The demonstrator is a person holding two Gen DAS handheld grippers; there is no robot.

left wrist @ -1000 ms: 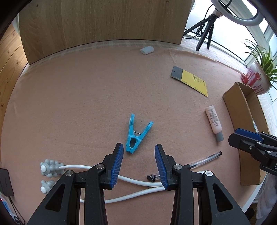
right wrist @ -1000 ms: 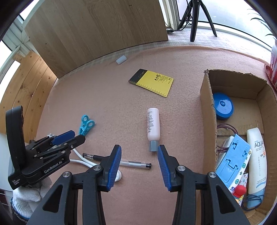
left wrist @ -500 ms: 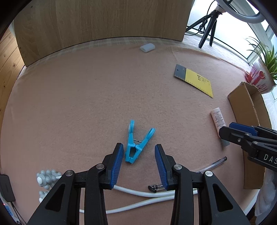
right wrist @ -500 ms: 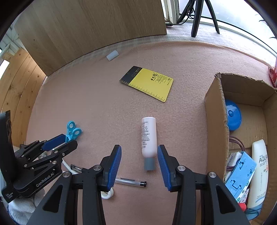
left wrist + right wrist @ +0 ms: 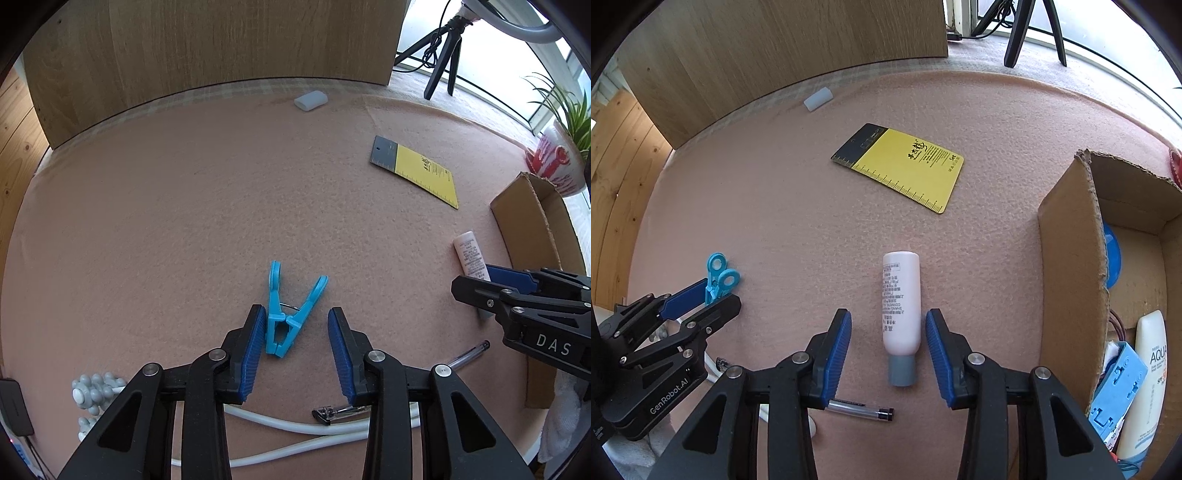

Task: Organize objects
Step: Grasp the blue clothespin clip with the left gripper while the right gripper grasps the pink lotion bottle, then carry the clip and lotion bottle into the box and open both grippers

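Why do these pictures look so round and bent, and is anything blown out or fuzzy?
Both views come through a fisheye lens: black corners, and the wooden board bows. Left wrist view: the window behind the tripod is washed out white; the blue clothespin is sharp. Right wrist view: soft, even daylight, faint shadows; the bottle and yellow card read crisply.

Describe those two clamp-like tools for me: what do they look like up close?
Each is a black plastic gripper with two angled fingers faced with ribbed blue pads and joined by silver pivot pins. The left gripper carries white "GenRobot.AI" lettering on its side, seen from the right wrist camera. The right gripper shows white letters "DAS" in the left wrist camera. No hands, sleeves or cables on them are visible.
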